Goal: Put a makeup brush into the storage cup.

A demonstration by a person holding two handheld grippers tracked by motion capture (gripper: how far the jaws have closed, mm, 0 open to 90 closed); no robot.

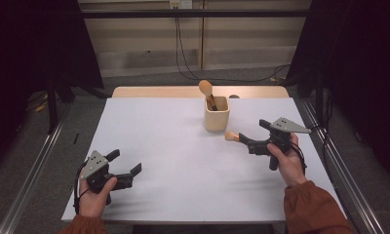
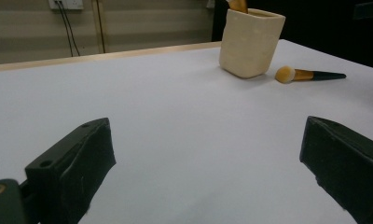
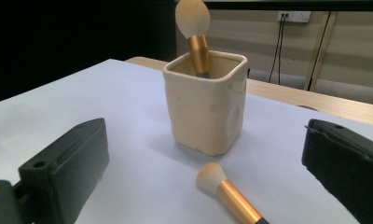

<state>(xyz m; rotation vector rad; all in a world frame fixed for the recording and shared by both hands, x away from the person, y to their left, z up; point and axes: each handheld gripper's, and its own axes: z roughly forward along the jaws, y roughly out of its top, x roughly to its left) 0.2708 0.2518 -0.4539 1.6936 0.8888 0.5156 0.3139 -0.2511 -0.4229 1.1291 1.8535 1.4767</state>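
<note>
A cream square cup (image 1: 216, 115) stands on the white table (image 1: 173, 161), right of centre at the back. One makeup brush (image 1: 205, 88) with a gold ferrule stands in it, bristles up. A second brush (image 1: 230, 136) lies on the table just in front of the cup, bristle head toward the left. My right gripper (image 1: 254, 131) is open, its jaws on either side of this brush's handle without closing on it. In the right gripper view the cup (image 3: 205, 112) and lying brush (image 3: 226, 191) sit between the open jaws. My left gripper (image 1: 126, 161) rests open at the front left, holding nothing.
A wooden tabletop edge (image 1: 159, 91) runs behind the white surface. Cables (image 1: 183, 58) hang down the back wall and trail on the floor. Metal rails (image 1: 32, 170) flank the table. In the left gripper view the cup (image 2: 250, 42) and the lying brush (image 2: 306, 74) are far off.
</note>
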